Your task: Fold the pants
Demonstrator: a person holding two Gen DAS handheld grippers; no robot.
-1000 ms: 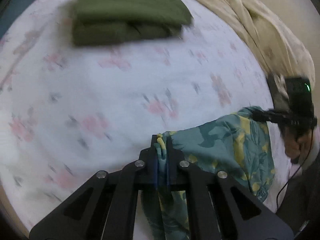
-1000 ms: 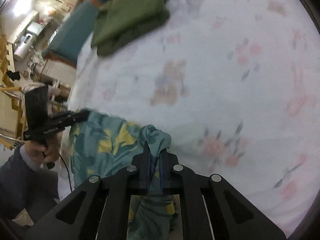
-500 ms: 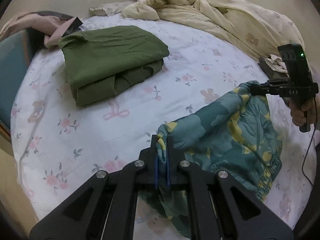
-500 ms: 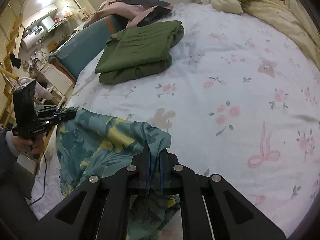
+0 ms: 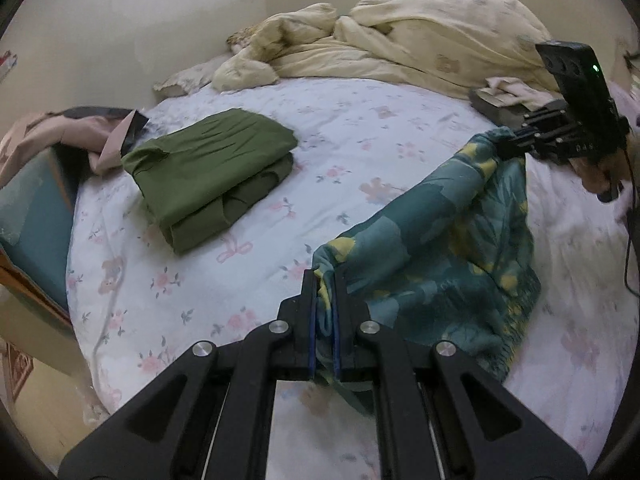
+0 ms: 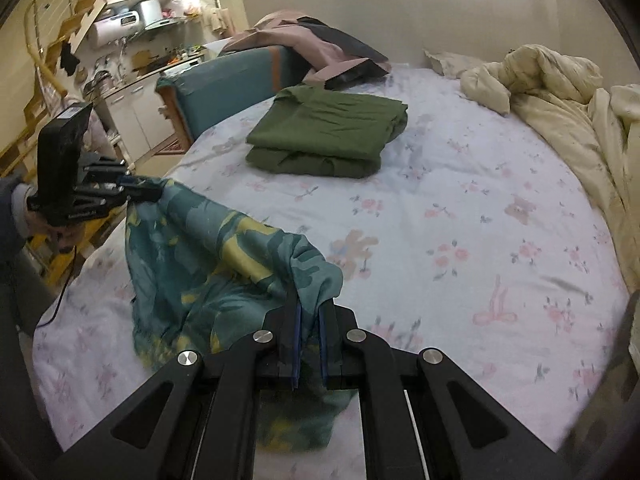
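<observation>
Teal pants with a yellow leaf print (image 5: 436,256) hang stretched between my two grippers above the flowered bed sheet (image 5: 248,292). My left gripper (image 5: 325,280) is shut on one end of the top edge. My right gripper (image 6: 309,300) is shut on the other end; it also shows in the left wrist view (image 5: 508,144). The left gripper shows in the right wrist view (image 6: 152,192). In that view the pants (image 6: 208,272) sag between the grippers and their lower part trails on the sheet.
Folded olive-green pants (image 5: 212,172) lie on the far left of the bed, also in the right wrist view (image 6: 328,136). A rumpled cream duvet (image 5: 400,40) lies along the far edge. Pink clothes (image 6: 304,40) lie on a teal chair (image 6: 228,84). Kitchen cabinets stand beyond.
Both grippers have risen and tilted up with the teal pants, lifting the cloth off the sheet. More of the bed and room shows now. Both stay shut on the pants.
</observation>
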